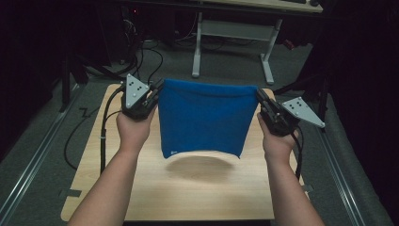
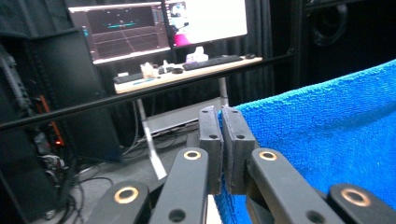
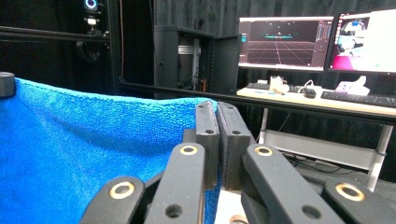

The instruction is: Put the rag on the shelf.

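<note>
Item: blue towel (image 1: 203,117), one piece, terry pile, small pale label near its lower left corner. Position: held in the air above the middle of the wooden table (image 1: 141,197), spread flat and hanging roughly upright, its top edge stretched between the two grippers, its bottom edge free and clear of the table, casting a curved shadow below. Left gripper (image 1: 157,92): clenched on the towel's upper left corner; in the left gripper view the jaws stand pressed together with blue pile pinched between the pads (image 2: 219,135). Right gripper (image 1: 258,96): likewise clamped on the upper right corner, cloth caught between its pads (image 3: 217,135) and running away to the left of that view. Both hands sit level with one another, well apart, near the table's far edge. Step in hand, as judged: the towel is lifted and held taut by its two top corners, ready for laying out or folding. Next move, as judged: lower the towel toward the table so the loose bottom edge lands first, then carry the top edge over it. This calls for both hands to travel together, keeping the same spacing and tension, with neither grip loosened until the cloth lies flat. Risk: uneven travel would skew the fold.
</note>
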Available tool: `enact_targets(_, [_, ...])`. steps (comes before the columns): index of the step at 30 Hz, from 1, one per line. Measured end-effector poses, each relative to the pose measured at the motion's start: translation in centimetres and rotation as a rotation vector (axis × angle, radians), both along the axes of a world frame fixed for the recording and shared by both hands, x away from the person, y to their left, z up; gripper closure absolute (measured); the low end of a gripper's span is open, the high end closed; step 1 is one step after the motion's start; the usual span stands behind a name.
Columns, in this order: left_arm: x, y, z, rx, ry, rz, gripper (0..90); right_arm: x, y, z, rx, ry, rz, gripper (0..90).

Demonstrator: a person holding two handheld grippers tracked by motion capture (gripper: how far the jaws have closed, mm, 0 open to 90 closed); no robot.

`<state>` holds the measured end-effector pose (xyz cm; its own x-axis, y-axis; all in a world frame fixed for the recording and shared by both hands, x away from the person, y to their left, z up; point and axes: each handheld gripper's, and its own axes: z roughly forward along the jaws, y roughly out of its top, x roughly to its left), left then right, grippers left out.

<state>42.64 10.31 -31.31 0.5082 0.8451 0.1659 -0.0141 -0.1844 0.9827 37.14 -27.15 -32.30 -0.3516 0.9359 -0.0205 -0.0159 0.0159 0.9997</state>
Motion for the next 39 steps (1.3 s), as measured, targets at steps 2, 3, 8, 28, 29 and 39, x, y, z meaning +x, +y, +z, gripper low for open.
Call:
enact_targets(2, [0.5,-0.2,0.3,0.024,-0.005,0.014,88.0,0.7,0.1,0.2,0.003,0.003,-0.003,88.6])
enact_targets(3, [0.9,-0.2,0.5,0.026,-0.003,0.018,88.0,1.0,0.1,0.3,0.005,0.008,-0.002,88.6])
enact_targets(8, [2.7,-0.2,1.2,0.035,-0.004,0.047,88.0,2.5,0.4,1.1,0.006,0.007,-0.001,88.6])
enact_targets(28, [8.4,-0.4,2.7,0.071,-0.016,0.092,87.9,9.3,1.5,3.1,-0.104,0.029,-0.073,88.7])
enact_targets(29, [8.6,-0.4,2.7,0.073,-0.020,0.096,87.9,9.6,1.6,3.2,-0.106,0.031,-0.077,88.7])
enact_targets(39, [11.0,0.3,-0.4,0.075,0.091,0.109,87.9,12.6,2.7,1.5,-0.172,0.097,-0.085,88.7])
